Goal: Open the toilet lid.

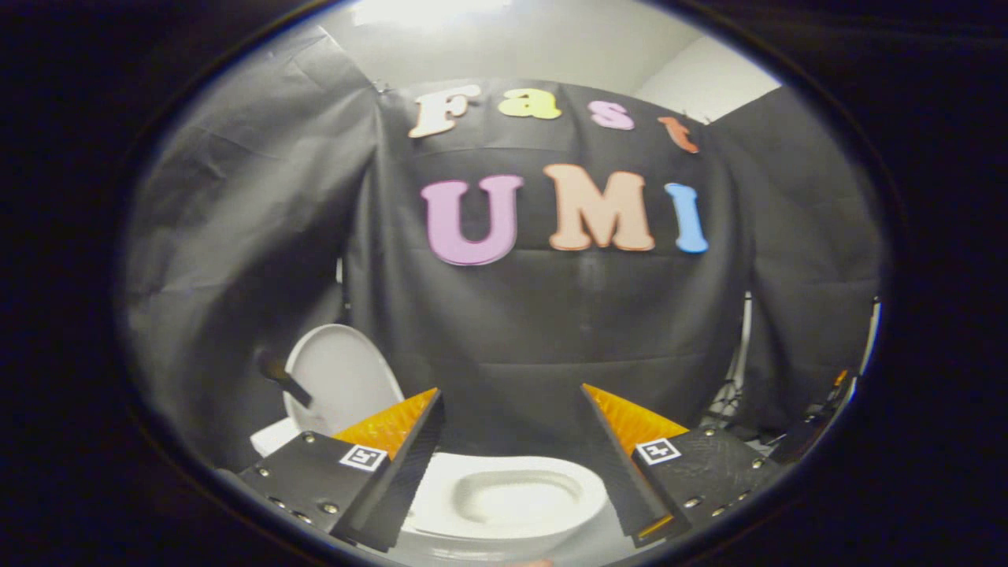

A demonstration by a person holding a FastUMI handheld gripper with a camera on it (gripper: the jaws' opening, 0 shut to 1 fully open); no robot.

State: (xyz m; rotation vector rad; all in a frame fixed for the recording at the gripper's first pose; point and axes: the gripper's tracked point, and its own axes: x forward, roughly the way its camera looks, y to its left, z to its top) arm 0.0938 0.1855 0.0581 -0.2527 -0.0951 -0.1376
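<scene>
White porcelain toilet [504,504] low between the fingers, bowl and seat ring exposed and facing up. Lid [339,378] already raised, standing upright at about ten o'clock from the bowl, just beyond the left finger, leaning back toward the black cloth wall [551,331]. Dark handle-like piece [279,376] poking out at the lid's left edge; cannot tell what it is. Gripper [512,398] spread wide, fingers well apart, clamped on nothing, hanging above the bowl with the opening framed in the gap. Nothing touching the lid. Judged from this: main work done, lid up and apparently resting on its own. Left, if anything: confirming that it holds upright, then backing clear. Some dim gear [811,425] at four o'clock, too dark to identify.
</scene>
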